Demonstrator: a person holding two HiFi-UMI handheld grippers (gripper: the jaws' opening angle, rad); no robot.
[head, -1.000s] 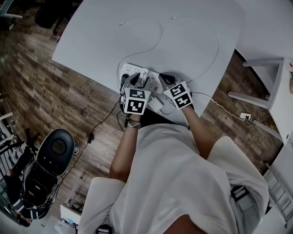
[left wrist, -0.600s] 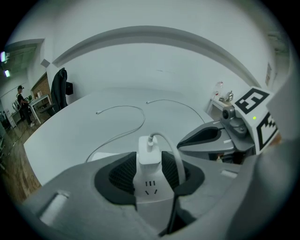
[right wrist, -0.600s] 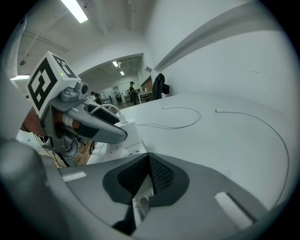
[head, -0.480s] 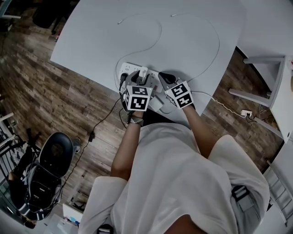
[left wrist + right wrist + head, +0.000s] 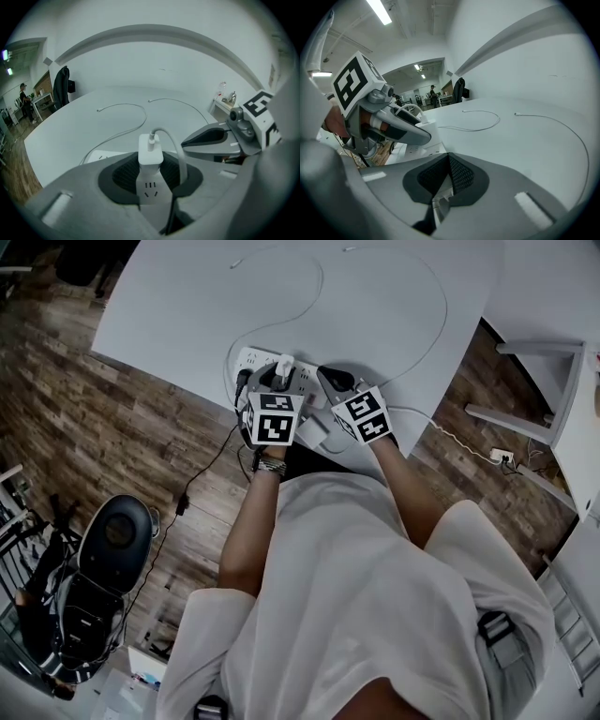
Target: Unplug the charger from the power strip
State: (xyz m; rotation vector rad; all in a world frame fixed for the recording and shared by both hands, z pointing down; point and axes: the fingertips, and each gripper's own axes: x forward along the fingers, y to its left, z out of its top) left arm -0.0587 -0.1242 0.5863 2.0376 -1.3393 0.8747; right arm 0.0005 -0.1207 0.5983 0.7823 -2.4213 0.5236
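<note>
The white charger (image 5: 151,150) stands plugged in the white power strip (image 5: 105,154) near the table's front edge, with a white cable leaving its top. My left gripper (image 5: 151,165) straddles the charger (image 5: 284,365); its jaws are closing and both black pads touch the charger's sides. A socket of the strip shows just below the plug. My right gripper (image 5: 449,161) is shut with nothing in it, its tip down by the strip's right part, close beside the left gripper (image 5: 417,136). In the head view the left gripper (image 5: 279,381) and right gripper (image 5: 330,381) hide most of the strip (image 5: 246,359).
Two thin white cables (image 5: 314,301) (image 5: 439,306) loop over the white table (image 5: 187,306) beyond the strip. The strip's black cord (image 5: 211,460) drops to the wooden floor. A black chair (image 5: 112,540) stands at the lower left, white furniture (image 5: 534,362) at the right.
The left gripper shifted sideways so that its jaws came around the charger, and they have narrowed onto it. The right gripper stayed where it was.
</note>
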